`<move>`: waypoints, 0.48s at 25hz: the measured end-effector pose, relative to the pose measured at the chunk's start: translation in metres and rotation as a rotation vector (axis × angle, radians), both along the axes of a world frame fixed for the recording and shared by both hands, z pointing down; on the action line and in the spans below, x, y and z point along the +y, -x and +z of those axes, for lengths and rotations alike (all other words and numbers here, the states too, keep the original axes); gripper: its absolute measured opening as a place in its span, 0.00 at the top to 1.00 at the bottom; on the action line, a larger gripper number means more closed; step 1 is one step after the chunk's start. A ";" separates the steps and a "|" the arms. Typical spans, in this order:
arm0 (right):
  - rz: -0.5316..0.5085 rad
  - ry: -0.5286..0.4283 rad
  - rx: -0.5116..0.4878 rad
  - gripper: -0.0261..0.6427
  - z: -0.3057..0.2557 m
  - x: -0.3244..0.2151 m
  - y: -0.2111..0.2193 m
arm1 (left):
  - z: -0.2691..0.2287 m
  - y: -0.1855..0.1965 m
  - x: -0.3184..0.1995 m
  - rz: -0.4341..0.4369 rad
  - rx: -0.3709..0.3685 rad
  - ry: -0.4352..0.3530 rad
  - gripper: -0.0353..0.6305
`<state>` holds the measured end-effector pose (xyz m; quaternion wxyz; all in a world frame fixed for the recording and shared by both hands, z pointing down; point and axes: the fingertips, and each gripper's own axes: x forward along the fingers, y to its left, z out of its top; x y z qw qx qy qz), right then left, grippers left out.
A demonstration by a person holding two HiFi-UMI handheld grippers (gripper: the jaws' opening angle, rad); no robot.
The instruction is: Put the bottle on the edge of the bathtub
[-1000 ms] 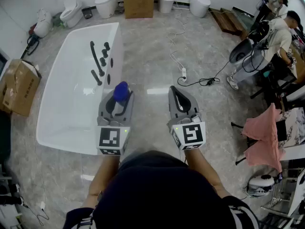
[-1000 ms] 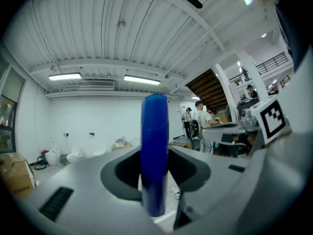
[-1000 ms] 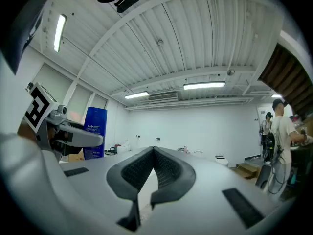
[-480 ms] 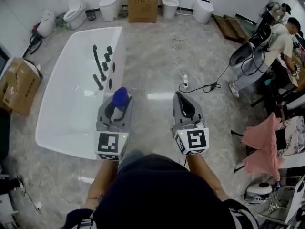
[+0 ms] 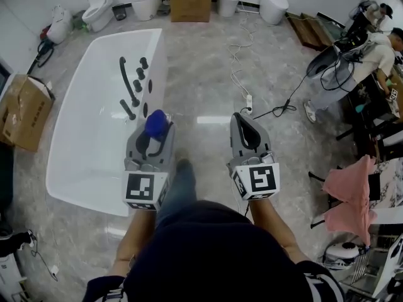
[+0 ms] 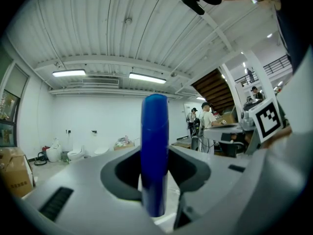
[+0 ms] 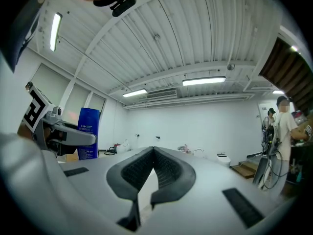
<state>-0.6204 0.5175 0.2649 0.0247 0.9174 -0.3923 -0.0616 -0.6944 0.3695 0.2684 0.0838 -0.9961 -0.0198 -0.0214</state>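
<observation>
Grey left tool (image 6: 152,154) is gripping the blue bottle (image 6: 154,126), holding it upright between its pads. Right tool (image 7: 154,151) is pointing level alongside, jaws closed tip to tip on nothing. Bottle is hanging in the air just beside the white bathtub's (image 5: 88,146) right rim, not resting on it, above the marbled floor (image 5: 201,80).

The left gripper (image 5: 152,137) is pointing forward and level, its jaws clamping on the upright blue bottle (image 5: 156,122), one jaw on each side. The right gripper (image 5: 243,119) is pointing forward and level alongside it, well apart from it, with its jaw tips meeting and nothing between them. Both marker cubes, left (image 5: 141,187) and right (image 5: 257,180), are facing upward at the rear. The left forearm (image 5: 140,231) and right forearm (image 5: 269,222) are extending forward, bare, roughly parallel.
</observation>
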 end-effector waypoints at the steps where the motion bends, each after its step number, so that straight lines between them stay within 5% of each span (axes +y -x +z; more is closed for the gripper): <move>1: -0.001 0.000 0.001 0.94 0.001 -0.007 -0.010 | 0.003 -0.009 -0.007 0.001 0.001 0.002 0.72; 12: 0.012 0.013 0.005 0.94 -0.009 -0.105 -0.162 | -0.003 -0.159 -0.092 0.029 0.011 -0.023 0.72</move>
